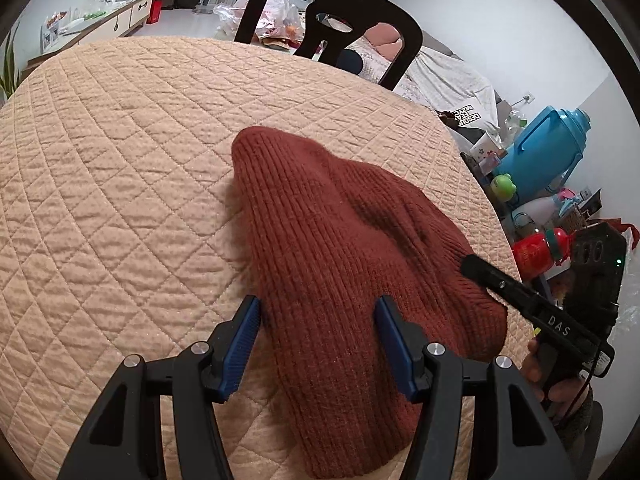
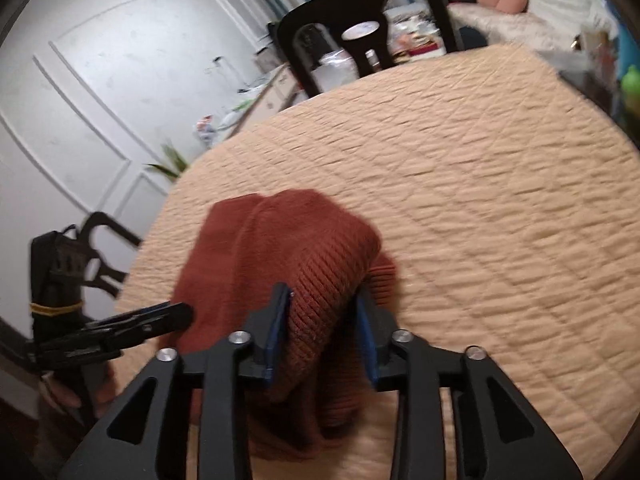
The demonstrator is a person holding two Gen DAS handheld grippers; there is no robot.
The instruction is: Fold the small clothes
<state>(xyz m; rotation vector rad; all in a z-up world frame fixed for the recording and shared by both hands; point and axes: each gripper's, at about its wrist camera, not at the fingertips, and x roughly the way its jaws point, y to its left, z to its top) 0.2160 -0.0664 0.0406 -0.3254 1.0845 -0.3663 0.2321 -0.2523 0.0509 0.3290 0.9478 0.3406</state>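
Note:
A rust-red knit hat (image 1: pixel 340 240) lies on the quilted beige table cover (image 1: pixel 120 160). My left gripper (image 1: pixel 318 302) hangs open just over the hat's near end. Its left pad is at the hat's edge and its right pad is above the knit. On the hat's right edge rests one finger of my right gripper (image 1: pixel 472 264). In the right wrist view the right gripper (image 2: pixel 322 292) is shut on a raised fold of the hat (image 2: pixel 280 248), with knit filling the gap between both pads. The left gripper (image 2: pixel 180 312) reaches in at the hat's left edge.
A black chair (image 1: pixel 332 4) stands at the table's far side, and a second chair (image 2: pixel 104 248) stands by the left edge. Beyond the right edge are a blue jug (image 1: pixel 548 148), a red bottle (image 1: pixel 536 252) and other clutter. Bare quilted cover (image 2: pixel 480 200) stretches beyond the hat.

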